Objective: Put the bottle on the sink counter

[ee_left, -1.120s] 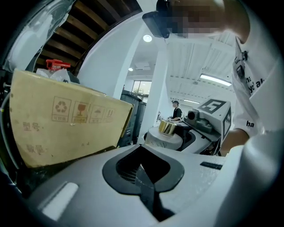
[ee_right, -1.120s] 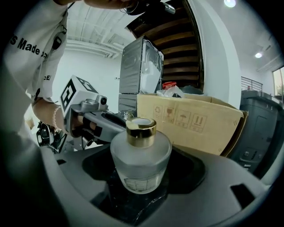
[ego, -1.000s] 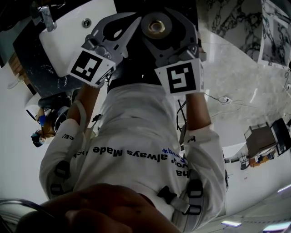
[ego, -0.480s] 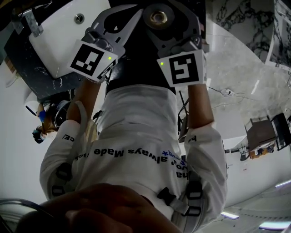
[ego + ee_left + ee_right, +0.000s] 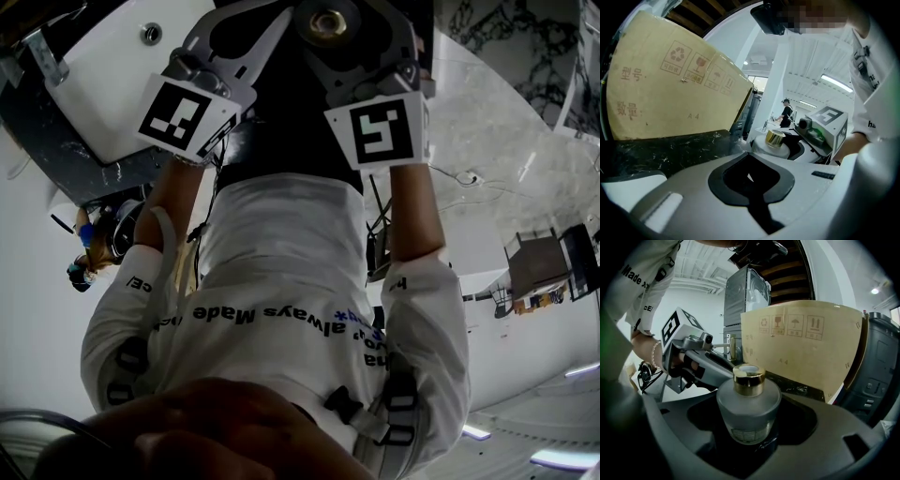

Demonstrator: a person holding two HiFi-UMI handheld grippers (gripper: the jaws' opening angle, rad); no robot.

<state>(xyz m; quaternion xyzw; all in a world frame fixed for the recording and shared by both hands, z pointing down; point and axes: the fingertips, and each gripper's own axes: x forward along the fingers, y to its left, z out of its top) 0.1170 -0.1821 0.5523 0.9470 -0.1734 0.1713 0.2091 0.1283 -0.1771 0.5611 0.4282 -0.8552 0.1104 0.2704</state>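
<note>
R gripper (image 5: 753, 446) clamps bottle (image 5: 748, 409), axis upright; L gripper (image 5: 751, 177) pressed together, empty; sink counter (image 5: 58, 142) lies ahead-left, L gripper's side.

head view only gets the bottle (image 5: 328, 21) cap-on, body lost inside the right tongs (image 5: 750, 451). sink (image 5: 103, 94) runs off the top-left edge. label (image 5: 746, 433) on the bottle is too tiny to read, and its base sinks into shadow.
</note>
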